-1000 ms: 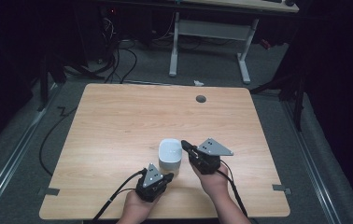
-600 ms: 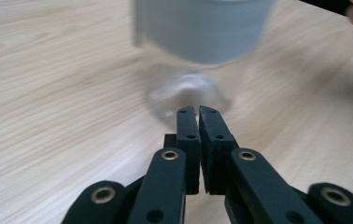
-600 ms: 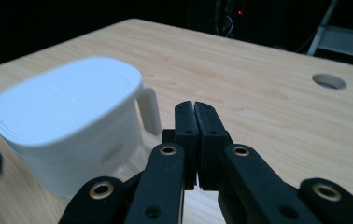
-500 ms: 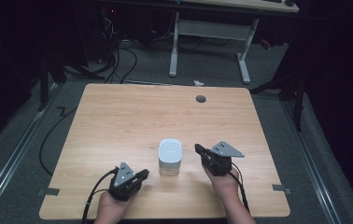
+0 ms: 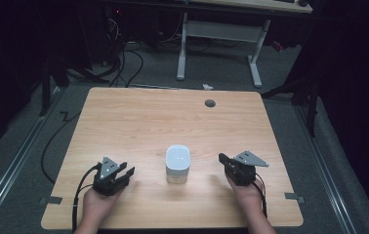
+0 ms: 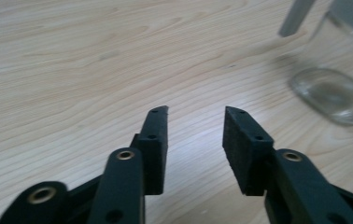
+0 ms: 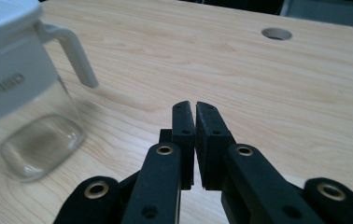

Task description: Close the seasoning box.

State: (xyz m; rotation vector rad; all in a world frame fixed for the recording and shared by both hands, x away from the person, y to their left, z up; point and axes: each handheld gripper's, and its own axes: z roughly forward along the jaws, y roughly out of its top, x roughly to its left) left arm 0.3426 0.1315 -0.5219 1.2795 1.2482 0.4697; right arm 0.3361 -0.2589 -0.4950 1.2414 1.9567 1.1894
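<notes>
On the pale wooden table point(image 5: 138, 122), the black two-jaw left gripper point(image 5: 124, 176) rests near the front edge, its jaws parted with a clear gap and holding nothing. Between the grippers, apart from both, stands the clear glass jar with a white lid and side handle point(image 5: 177, 164), upright. To its right, the black right gripper point(image 5: 223, 161) has jaws closed almost together, empty

Clear glass jar point(image 5: 177, 165), white lid and handle, upright, seemingly empty, mid-table point(image 5: 124, 126)
</notes>
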